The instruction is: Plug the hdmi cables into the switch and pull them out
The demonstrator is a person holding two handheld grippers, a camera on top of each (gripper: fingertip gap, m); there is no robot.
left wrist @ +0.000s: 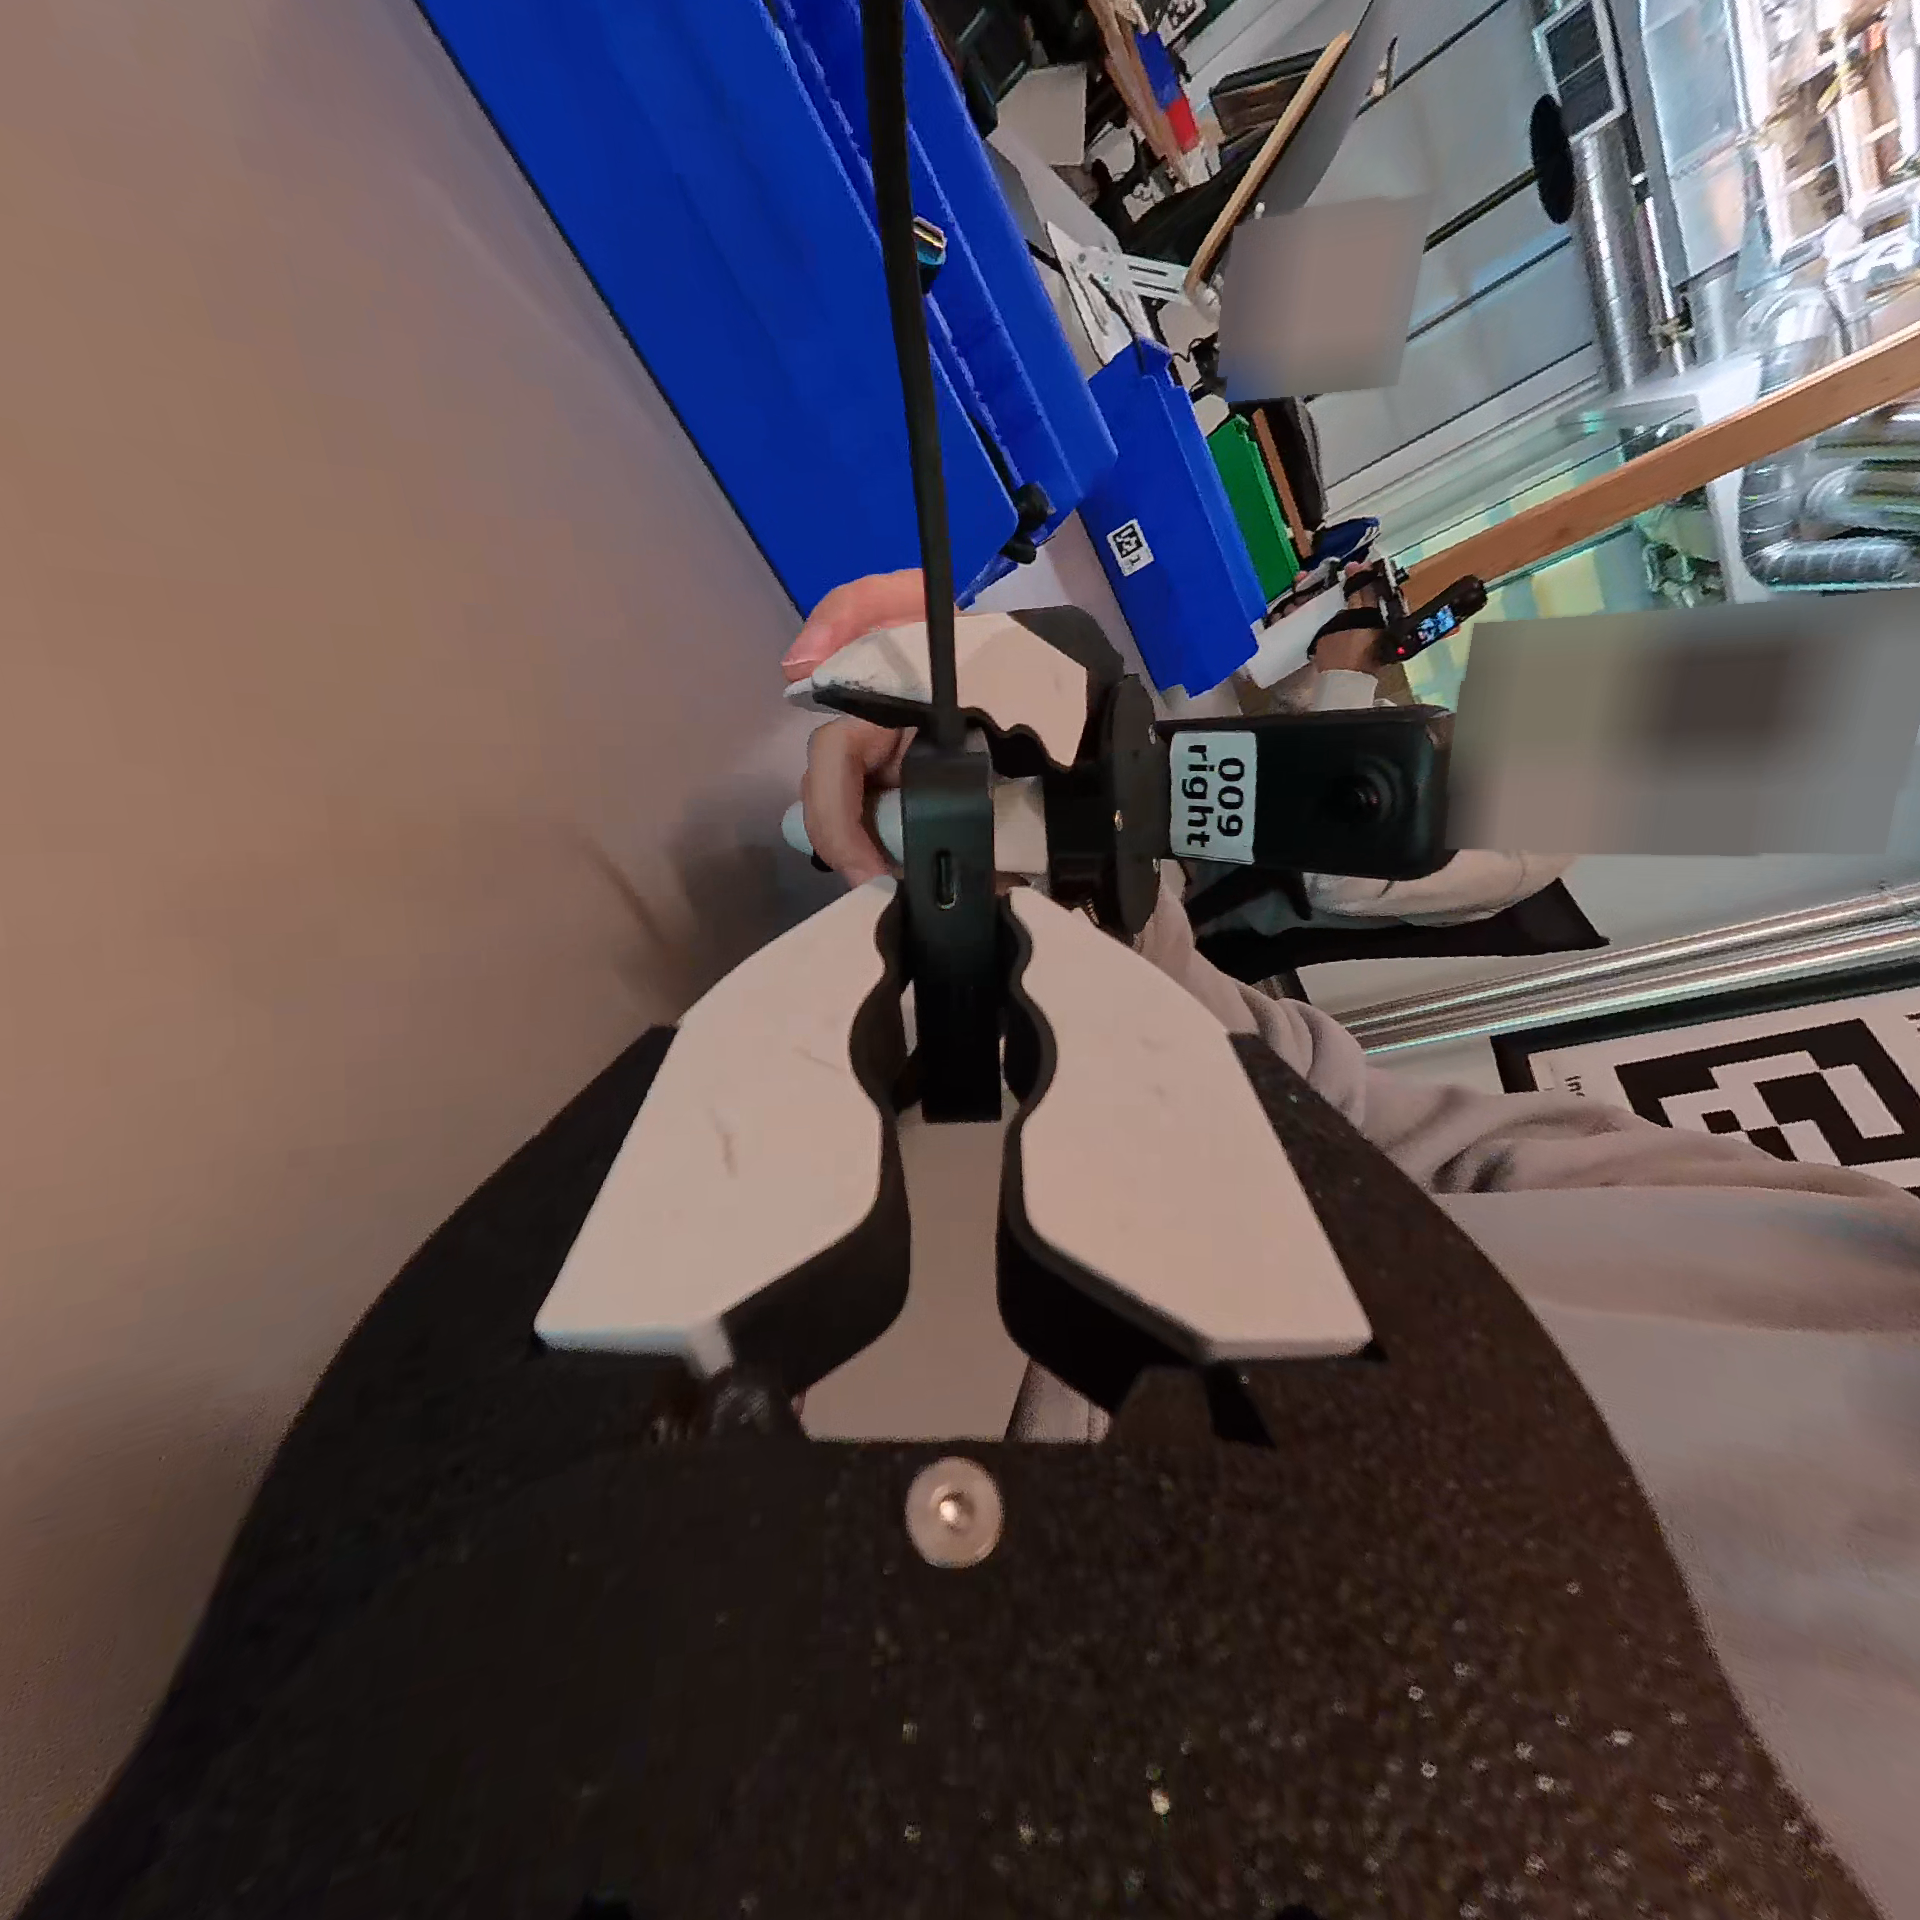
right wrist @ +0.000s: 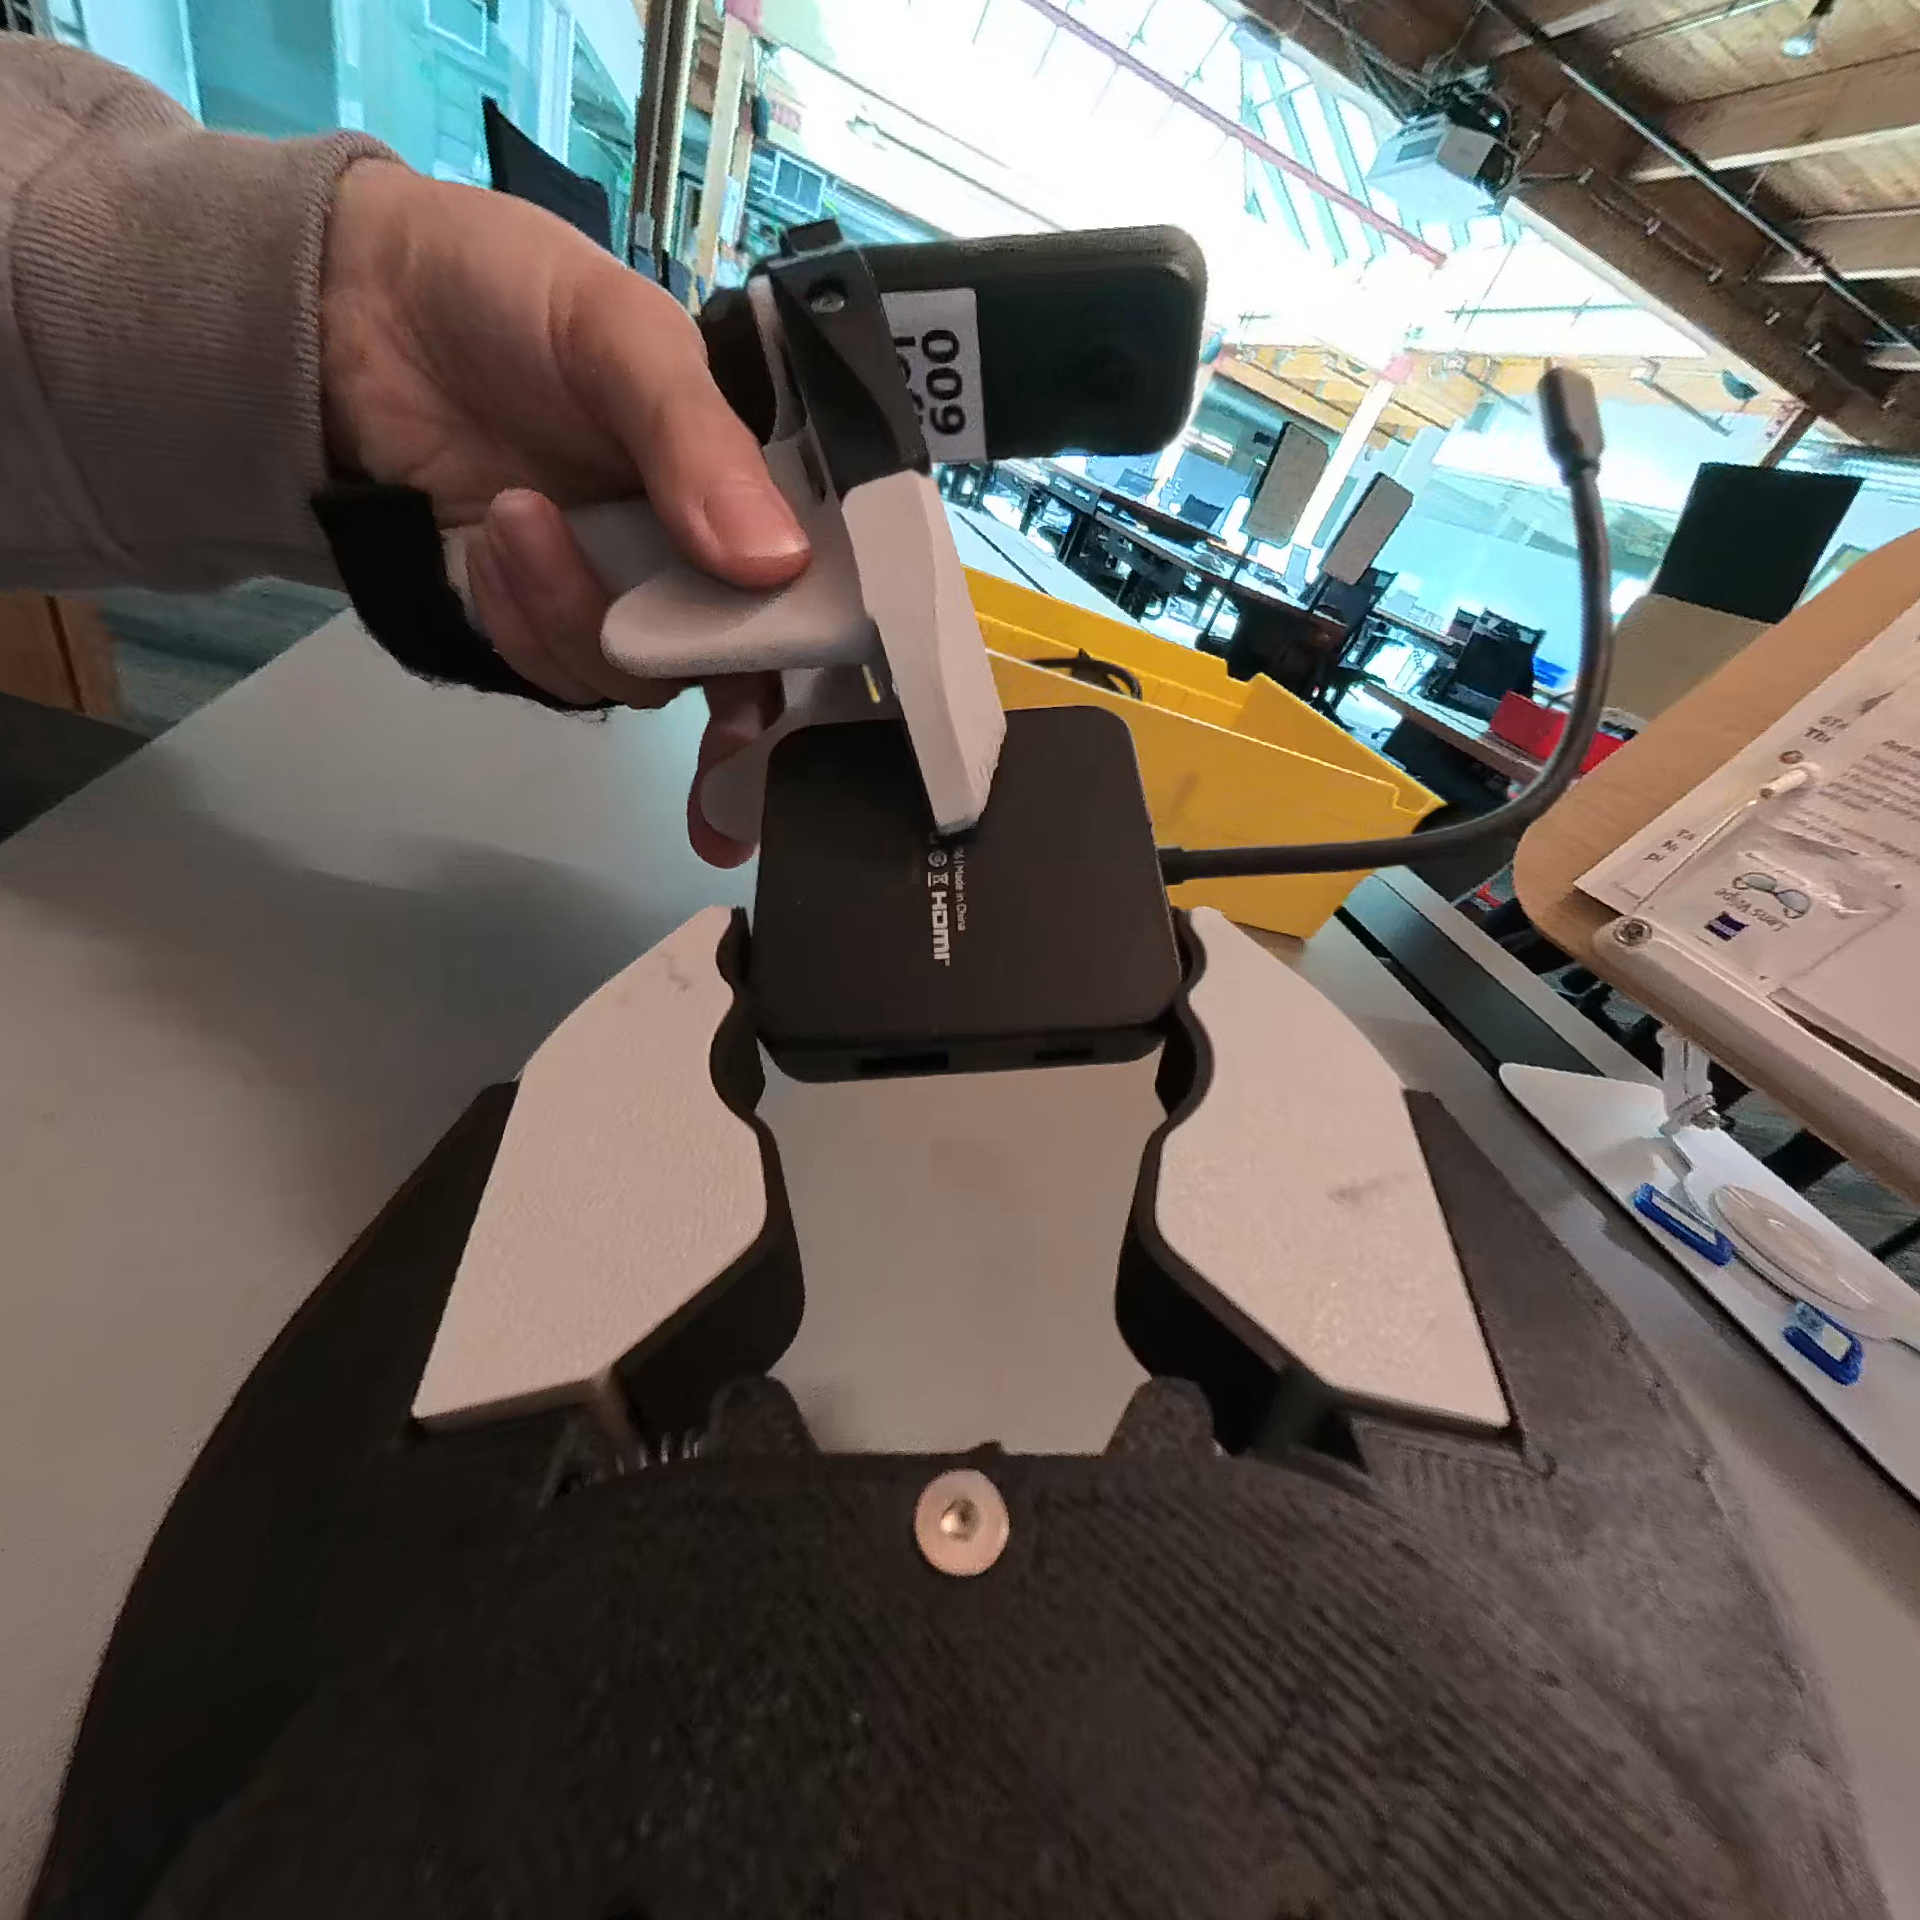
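A flat black switch (right wrist: 852,935) is held in the air between both grippers. My right gripper (right wrist: 961,925) is shut on its two side edges near the front ports. My left gripper (right wrist: 862,810), held by a hand, clamps its far end from above and below. In the left wrist view my left gripper (left wrist: 951,914) is shut on the switch (left wrist: 951,997), seen edge-on, with my right gripper (left wrist: 935,748) behind it. The switch's own black cable (right wrist: 1455,831) runs right and curls up to a free plug (right wrist: 1569,410); it also shows in the left wrist view (left wrist: 914,364).
Blue bins (left wrist: 779,312) stand along the white table (left wrist: 312,623), with a loose blue-tipped plug (left wrist: 203,244) beside them. A yellow bin (right wrist: 1195,769) with a black cable sits beyond the switch. A wooden board with papers (right wrist: 1766,831) stands at the right.
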